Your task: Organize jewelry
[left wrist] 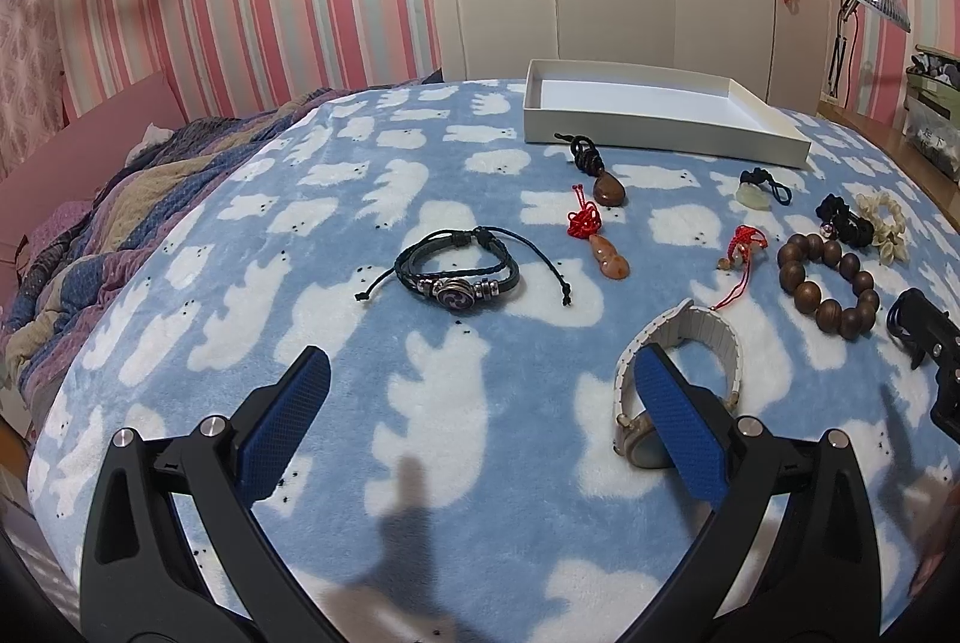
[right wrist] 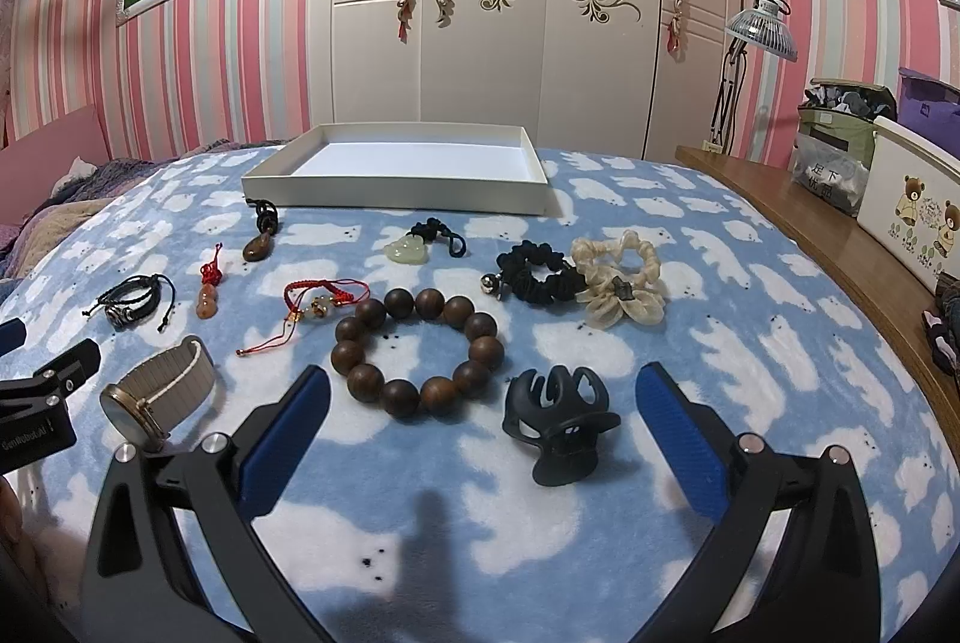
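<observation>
Right wrist view: the right hand-held gripper (right wrist: 483, 406) gapes wide over a wooden bead bracelet (right wrist: 418, 350) (rigid, slippery beads); best pinched across one bead.

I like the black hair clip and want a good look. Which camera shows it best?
The right wrist camera. There the hair clip lies whole and close on the blanket, between the open fingers. In the left wrist camera, only a dark, blurry part shows at the right edge, too unclear to be sure it is the clip.
</observation>
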`<state>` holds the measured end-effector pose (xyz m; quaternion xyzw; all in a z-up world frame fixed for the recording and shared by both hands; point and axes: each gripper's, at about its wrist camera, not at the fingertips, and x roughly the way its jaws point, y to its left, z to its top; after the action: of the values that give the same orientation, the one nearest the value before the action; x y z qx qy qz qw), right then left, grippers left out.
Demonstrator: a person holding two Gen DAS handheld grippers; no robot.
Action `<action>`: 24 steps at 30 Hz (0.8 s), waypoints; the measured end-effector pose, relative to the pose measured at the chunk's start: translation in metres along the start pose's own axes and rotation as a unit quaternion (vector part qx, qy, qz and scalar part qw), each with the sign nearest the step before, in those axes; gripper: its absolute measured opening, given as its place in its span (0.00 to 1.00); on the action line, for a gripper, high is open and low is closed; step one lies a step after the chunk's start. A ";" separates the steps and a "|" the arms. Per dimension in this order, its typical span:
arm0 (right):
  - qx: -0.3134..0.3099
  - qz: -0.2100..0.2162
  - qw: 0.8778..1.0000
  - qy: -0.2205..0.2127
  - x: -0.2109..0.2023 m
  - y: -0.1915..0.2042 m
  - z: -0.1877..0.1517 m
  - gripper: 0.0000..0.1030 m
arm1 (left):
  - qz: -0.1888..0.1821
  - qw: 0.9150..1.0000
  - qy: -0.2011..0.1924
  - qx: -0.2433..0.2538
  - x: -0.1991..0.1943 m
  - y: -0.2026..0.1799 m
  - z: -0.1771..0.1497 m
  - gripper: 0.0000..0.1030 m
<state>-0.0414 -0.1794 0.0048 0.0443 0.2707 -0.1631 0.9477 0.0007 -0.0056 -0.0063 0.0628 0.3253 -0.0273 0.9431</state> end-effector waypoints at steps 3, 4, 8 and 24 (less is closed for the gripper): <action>0.000 -0.001 1.000 0.000 0.002 0.001 -0.001 0.99 | -0.002 1.000 0.003 0.002 0.002 0.001 0.002 0.97; 0.000 -0.001 1.000 0.001 0.003 0.001 0.000 0.99 | -0.002 1.000 0.003 0.002 0.002 0.001 0.002 0.97; 0.000 -0.001 1.000 0.000 0.000 0.000 0.000 0.99 | -0.004 1.000 0.003 0.001 0.001 0.001 0.001 0.97; 0.002 -0.002 1.000 -0.001 0.003 -0.001 -0.002 0.99 | -0.005 1.000 0.003 0.005 0.000 -0.001 0.002 0.97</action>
<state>-0.0405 -0.1809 0.0018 0.0452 0.2697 -0.1650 0.9476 0.0023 -0.0065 -0.0046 0.0662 0.3281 -0.0331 0.9418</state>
